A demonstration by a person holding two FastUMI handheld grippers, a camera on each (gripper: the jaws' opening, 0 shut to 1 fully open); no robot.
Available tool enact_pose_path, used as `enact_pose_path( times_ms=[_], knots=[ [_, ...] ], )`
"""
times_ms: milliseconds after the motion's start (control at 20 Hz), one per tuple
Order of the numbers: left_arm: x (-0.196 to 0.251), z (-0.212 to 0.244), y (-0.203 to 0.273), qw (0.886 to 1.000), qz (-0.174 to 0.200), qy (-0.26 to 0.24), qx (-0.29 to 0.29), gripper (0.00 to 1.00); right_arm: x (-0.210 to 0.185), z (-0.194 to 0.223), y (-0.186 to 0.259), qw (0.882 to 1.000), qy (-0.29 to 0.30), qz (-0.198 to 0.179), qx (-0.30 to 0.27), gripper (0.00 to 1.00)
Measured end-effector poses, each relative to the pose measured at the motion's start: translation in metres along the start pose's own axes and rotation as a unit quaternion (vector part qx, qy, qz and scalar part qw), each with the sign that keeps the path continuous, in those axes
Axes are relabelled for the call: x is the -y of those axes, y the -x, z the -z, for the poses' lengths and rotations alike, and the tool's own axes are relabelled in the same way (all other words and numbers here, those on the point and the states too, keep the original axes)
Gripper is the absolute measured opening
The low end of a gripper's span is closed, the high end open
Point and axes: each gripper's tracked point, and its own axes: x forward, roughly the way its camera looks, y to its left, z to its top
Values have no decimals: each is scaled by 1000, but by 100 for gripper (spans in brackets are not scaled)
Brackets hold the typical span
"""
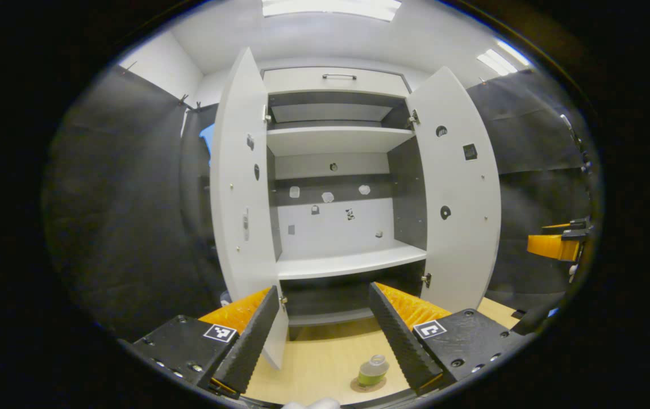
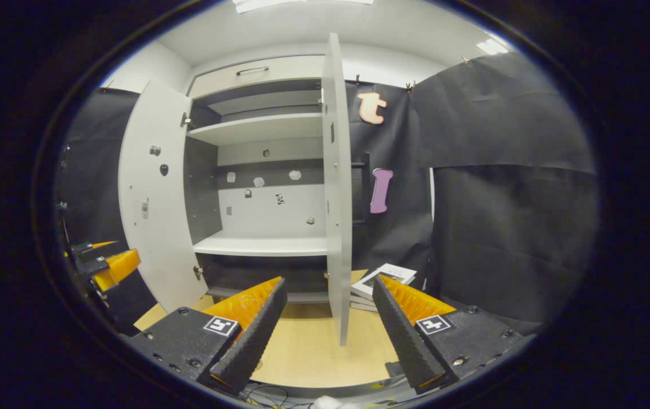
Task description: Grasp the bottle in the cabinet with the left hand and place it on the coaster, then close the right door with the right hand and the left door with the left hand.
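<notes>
The small clear bottle [image 1: 372, 369] with green liquid stands upright on the round coaster [image 1: 359, 387], low in the left gripper view on the wooden table [image 1: 319, 355]. My left gripper [image 1: 324, 289] is open above it, holding nothing, and faces the white cabinet [image 1: 348, 261]. Both the left door [image 1: 242, 182] and the right door [image 1: 455, 187] are swung open. My right gripper [image 2: 329, 281] is open and empty. It points at the right door [image 2: 336, 187], seen edge-on just ahead. The left door [image 2: 154, 199] stands wide open.
Bare white shelves [image 2: 262, 245] fill the cabinet, with small fittings on its back wall. A stack of books [image 2: 383, 279] lies on the table right of the right door. The other gripper [image 1: 555, 245] shows at the far right, and likewise the left gripper [image 2: 106, 264] at the far left.
</notes>
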Motion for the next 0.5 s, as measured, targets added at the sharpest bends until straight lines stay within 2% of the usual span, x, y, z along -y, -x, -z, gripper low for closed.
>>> enact_pose_path(
  times_ms=[200, 300, 500],
  knots=[
    [-32, -12, 17, 999, -37, 2, 2, 97, 44, -16, -13, 999, -11, 34, 10, 98],
    [-37, -20, 23, 999, -41, 9, 8, 97, 66, -31, -27, 999, -15, 47, 21, 97],
    [-41, -34, 28, 998, -61, 23, 17, 97, 100, -58, -63, 998, -10, 45, 33, 99]
  ],
)
